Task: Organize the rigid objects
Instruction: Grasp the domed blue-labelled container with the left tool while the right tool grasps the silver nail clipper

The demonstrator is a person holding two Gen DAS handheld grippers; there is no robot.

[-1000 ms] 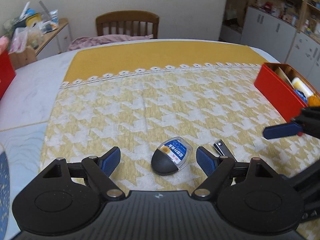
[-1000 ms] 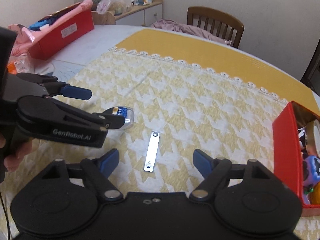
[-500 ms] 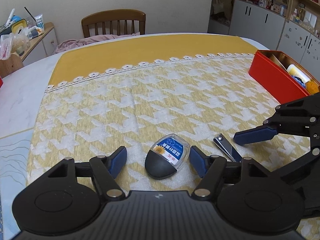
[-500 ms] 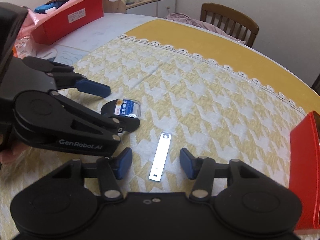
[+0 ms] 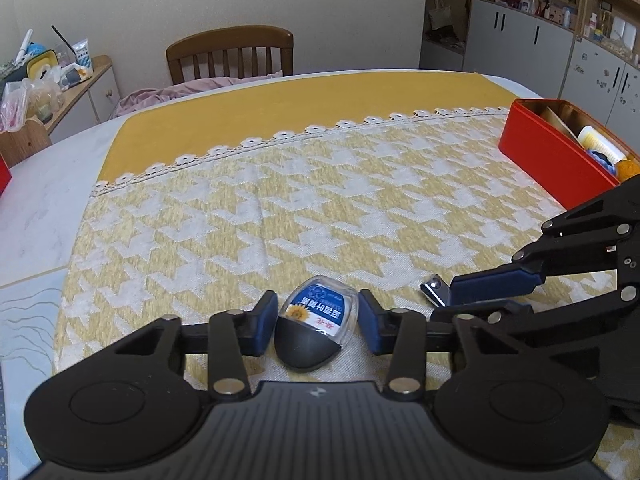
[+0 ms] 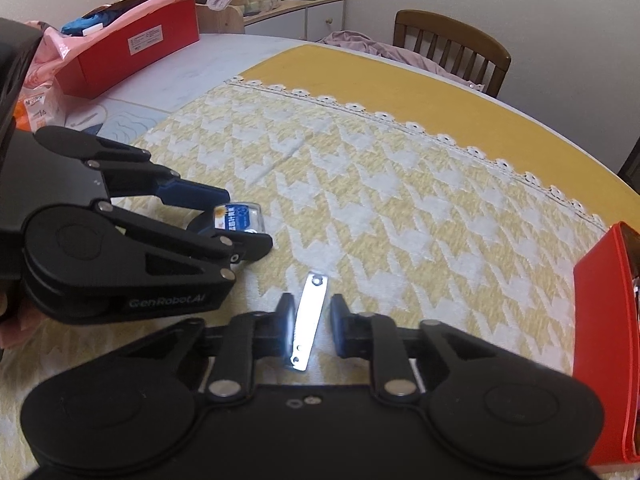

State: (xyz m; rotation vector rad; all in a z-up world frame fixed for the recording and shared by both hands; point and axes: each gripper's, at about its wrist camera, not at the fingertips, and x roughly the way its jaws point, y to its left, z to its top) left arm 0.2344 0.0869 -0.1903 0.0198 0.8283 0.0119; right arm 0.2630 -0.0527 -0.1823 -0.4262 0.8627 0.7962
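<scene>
A small case (image 5: 308, 344) with a black base, a clear lid and a blue label lies on the yellow patterned cloth (image 5: 320, 200). My left gripper (image 5: 317, 320) is closing around it, and its blue pads (image 5: 266, 322) rest against both sides. The right wrist view shows that case (image 6: 240, 216) between the left gripper's (image 6: 245, 221) fingers. A silver nail clipper (image 6: 311, 312) lies flat on the cloth with my right gripper (image 6: 313, 320) shut on its sides. In the left wrist view only the clipper's tip (image 5: 434, 290) pokes out of the right gripper (image 5: 460, 300).
An open red box (image 5: 548, 160) holding several items stands at the right edge of the cloth, also seen as the red box (image 6: 596, 340). A longer red carton (image 6: 132, 48) and bags lie at the far left. A wooden chair (image 5: 230, 54) stands behind the table.
Both grippers closed from wide open: the left onto the small case, the right onto the nail clipper. Neither hand shifted much and both objects stayed on the cloth.
</scene>
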